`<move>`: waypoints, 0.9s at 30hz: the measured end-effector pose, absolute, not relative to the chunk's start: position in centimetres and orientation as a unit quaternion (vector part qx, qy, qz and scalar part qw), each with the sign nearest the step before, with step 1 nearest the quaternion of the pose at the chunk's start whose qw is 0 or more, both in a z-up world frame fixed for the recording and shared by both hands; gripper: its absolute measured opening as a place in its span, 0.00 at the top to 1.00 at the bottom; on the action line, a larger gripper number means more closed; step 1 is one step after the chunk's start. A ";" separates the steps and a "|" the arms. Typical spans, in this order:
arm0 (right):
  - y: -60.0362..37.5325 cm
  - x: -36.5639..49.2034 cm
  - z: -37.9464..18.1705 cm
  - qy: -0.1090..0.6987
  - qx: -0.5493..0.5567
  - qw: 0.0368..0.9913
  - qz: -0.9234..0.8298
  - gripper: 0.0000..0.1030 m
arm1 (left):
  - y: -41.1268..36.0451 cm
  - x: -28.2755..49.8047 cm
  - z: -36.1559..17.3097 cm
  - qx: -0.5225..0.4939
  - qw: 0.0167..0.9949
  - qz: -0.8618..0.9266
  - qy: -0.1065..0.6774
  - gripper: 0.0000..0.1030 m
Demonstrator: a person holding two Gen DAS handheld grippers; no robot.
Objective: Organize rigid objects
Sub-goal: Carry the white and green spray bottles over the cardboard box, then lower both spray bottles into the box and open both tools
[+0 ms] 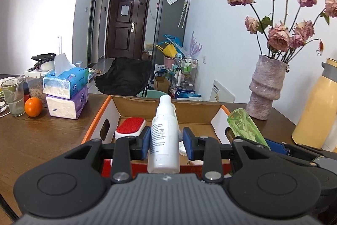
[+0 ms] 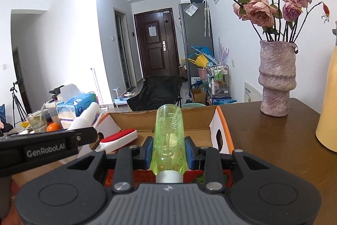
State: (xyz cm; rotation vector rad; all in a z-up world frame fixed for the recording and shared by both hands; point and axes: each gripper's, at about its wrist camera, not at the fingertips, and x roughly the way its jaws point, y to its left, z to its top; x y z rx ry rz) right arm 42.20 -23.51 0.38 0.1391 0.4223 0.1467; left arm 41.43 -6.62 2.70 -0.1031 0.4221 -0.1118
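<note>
My left gripper (image 1: 166,141) is shut on a white spray bottle (image 1: 163,136), held over the open cardboard box (image 1: 137,104) with orange rims. My right gripper (image 2: 168,150) is shut on a clear green bottle (image 2: 168,136) with a silver cap toward the camera, also over the box (image 2: 200,113). A red-and-white lint brush (image 1: 130,127) lies inside the box at its left; it shows as well in the right wrist view (image 2: 119,138). The green bottle (image 1: 245,127) and right gripper appear at the right of the left wrist view; the white bottle (image 2: 86,118) sits left in the right wrist view.
On the brown table (image 1: 42,134) stand stacked tissue packs (image 1: 67,90), an orange (image 1: 33,107) and a glass (image 1: 13,96) at left. A pink vase of dried roses (image 1: 266,88) and a yellow thermos (image 1: 316,107) stand at right. A black chair (image 1: 124,75) is beyond the table.
</note>
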 end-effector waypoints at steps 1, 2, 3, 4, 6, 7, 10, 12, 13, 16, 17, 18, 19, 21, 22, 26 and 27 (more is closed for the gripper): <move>-23.6 42.6 0.4 0.210 0.069 0.972 0.074 0.71 | -6.6 41.8 2.7 -0.053 0.975 -0.055 0.209 0.67; -23.7 43.0 0.4 0.211 0.069 0.972 0.074 0.71 | -6.7 42.2 2.7 -0.055 0.975 -0.054 0.209 0.67; -23.8 43.4 0.3 0.213 0.070 0.972 0.074 0.71 | -6.7 42.6 2.6 -0.057 0.975 -0.054 0.208 0.67; -23.9 43.8 0.2 0.214 0.071 0.971 0.074 0.71 | -6.7 43.0 2.6 -0.059 0.975 -0.054 0.208 0.67; -24.1 44.6 0.1 0.219 0.074 0.970 0.074 0.71 | -6.9 43.7 2.5 -0.061 0.975 -0.054 0.208 0.67; -24.2 44.9 0.0 0.220 0.076 0.970 0.074 0.71 | -7.0 44.1 2.4 -0.061 0.974 -0.055 0.209 0.67; -24.5 46.0 -0.3 0.224 0.077 0.969 0.076 0.71 | -7.3 45.3 2.1 -0.064 0.973 -0.055 0.213 0.67; -24.4 46.6 -0.4 0.226 0.076 0.968 0.076 0.71 | -7.4 46.0 1.9 -0.065 0.972 -0.056 0.217 0.67; -24.5 46.9 -0.4 0.227 0.076 0.968 0.077 0.71 | -7.5 46.4 1.8 -0.066 0.972 -0.057 0.218 0.67; -24.4 47.9 -0.5 0.229 0.074 0.968 0.077 0.71 | -7.7 47.3 1.6 -0.065 0.971 -0.058 0.221 0.67; -24.4 48.3 -0.6 0.230 0.074 0.967 0.077 0.71 | -7.7 47.6 1.5 -0.065 0.971 -0.058 0.222 0.67; -24.4 48.6 -0.7 0.231 0.073 0.967 0.077 0.71 | -7.8 47.9 1.5 -0.065 0.971 -0.058 0.223 0.67; -24.4 49.0 -0.7 0.232 0.072 0.967 0.077 0.71 | -7.8 48.2 1.4 -0.064 0.971 -0.057 0.224 0.67; -24.4 49.7 -0.8 0.234 0.071 0.967 0.077 0.71 | -7.8 48.8 1.3 -0.065 0.971 -0.056 0.225 0.67; -24.4 49.9 -0.9 0.234 0.071 0.967 0.077 0.71 | -7.8 49.0 1.3 -0.065 0.970 -0.056 0.226 0.67; -24.4 50.8 -1.0 0.235 0.069 0.966 0.077 0.71 | -7.8 50.1 1.1 -0.064 0.970 -0.050 0.230 0.67; -24.5 51.1 -1.0 0.236 0.068 0.966 0.077 0.71 | -7.7 50.3 1.1 -0.064 0.970 -0.049 0.231 0.67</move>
